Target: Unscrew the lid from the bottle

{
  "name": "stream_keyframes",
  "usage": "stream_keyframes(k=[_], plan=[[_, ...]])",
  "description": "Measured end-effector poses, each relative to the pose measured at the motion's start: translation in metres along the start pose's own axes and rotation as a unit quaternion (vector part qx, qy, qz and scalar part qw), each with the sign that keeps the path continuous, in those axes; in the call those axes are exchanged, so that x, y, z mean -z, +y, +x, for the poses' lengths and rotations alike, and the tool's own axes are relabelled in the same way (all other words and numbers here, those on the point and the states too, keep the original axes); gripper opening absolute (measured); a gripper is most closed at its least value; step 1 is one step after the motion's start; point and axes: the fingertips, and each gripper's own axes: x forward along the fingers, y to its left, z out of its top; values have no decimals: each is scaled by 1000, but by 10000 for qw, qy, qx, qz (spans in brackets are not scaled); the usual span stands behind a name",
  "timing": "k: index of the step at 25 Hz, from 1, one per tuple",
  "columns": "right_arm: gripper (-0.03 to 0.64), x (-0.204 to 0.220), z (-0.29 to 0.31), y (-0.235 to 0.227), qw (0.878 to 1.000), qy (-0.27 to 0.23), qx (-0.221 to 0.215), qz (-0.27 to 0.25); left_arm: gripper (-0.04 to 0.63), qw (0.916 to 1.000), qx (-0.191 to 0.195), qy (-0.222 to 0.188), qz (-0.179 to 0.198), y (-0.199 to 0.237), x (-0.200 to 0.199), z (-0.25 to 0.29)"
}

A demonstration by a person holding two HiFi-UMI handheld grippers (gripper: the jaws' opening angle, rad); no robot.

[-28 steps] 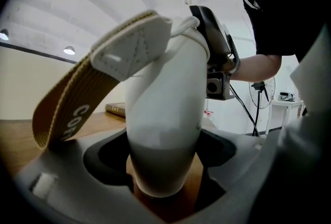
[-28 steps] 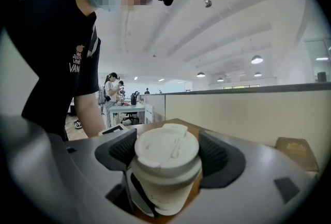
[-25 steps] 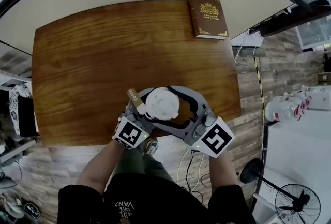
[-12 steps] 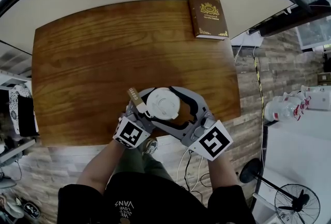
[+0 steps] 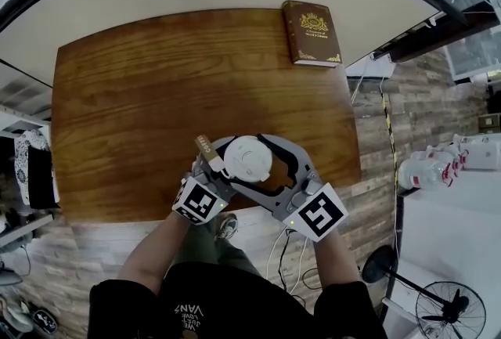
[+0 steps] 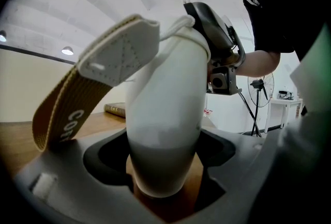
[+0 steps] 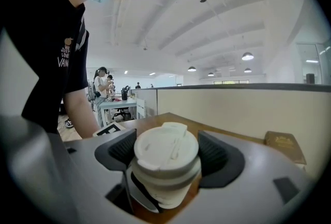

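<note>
Right gripper (image 7: 166,158), clamped on the lid (image 5: 247,156), has turned slightly since a second ago; left gripper (image 6: 163,168) pinches the bottle (image 6: 165,104) at the table's (image 5: 156,95) near edge. Unscrewing seems under way.

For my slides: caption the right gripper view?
Right gripper grips the lid of the white bottle over a wooden table.

bottle (image 6: 165,130), lid (image 7: 165,148): we are seeing smooth matt plastic
strap (image 6: 59,114): we are seeing woven cloth
desk (image 5: 156,87): we are seeing glossy grained wood
</note>
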Motion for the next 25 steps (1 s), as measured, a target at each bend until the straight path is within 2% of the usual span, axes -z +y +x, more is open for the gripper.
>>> stream_keyframes(k=[7, 11, 14, 21, 25], plan=[[344, -6, 0, 6, 9973, -174, -693, -152, 380, 9996, 285, -39, 4, -1, -2, -2], [344, -20, -6, -6, 9941, -168, -1047, -222, 380, 9989, 469, -29, 16, 0, -2, -1], [344, -36, -10, -19, 9944, -331, -969, -249, 382, 9986, 529, -34, 27, -1, -1, -1], [344, -69, -26, -27, 9947, -784, -655, 113, 382, 9983, 575, 20, -71, 0, -3, -2], [344, -90, -47, -33, 9920, -1129, -421, 387, 382, 9988, 443, 181, -123, 2, 1, -3]])
